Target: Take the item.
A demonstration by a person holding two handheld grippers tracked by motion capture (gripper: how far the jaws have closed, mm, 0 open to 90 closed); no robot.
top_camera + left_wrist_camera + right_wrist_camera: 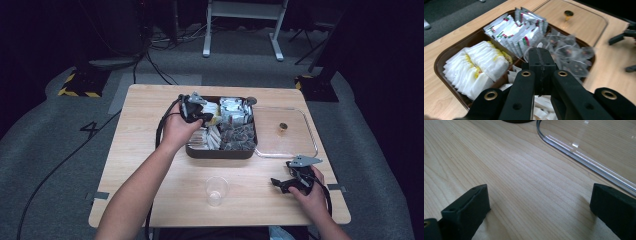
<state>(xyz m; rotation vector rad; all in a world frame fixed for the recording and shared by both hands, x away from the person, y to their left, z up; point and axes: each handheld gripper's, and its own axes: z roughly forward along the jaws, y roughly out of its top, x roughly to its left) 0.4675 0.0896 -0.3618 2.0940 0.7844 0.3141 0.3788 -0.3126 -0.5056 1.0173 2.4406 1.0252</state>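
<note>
Light wood surface stands on grey carpet in a dark room. Left gripper fingers pressed together over the tea-bag tray; right gripper fingers spread on bare wood.

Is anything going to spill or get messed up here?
Maybe. The left gripper is shut, with its tip over the middle of the tea bag box. It hangs so close to the packed bags that it could snag or crumple a neighbour. The empty plastic cup looks light and stands between both arms, so a sleeve or cable might tip it. The clear lid lies close to the open right gripper, which could bump it.
</note>
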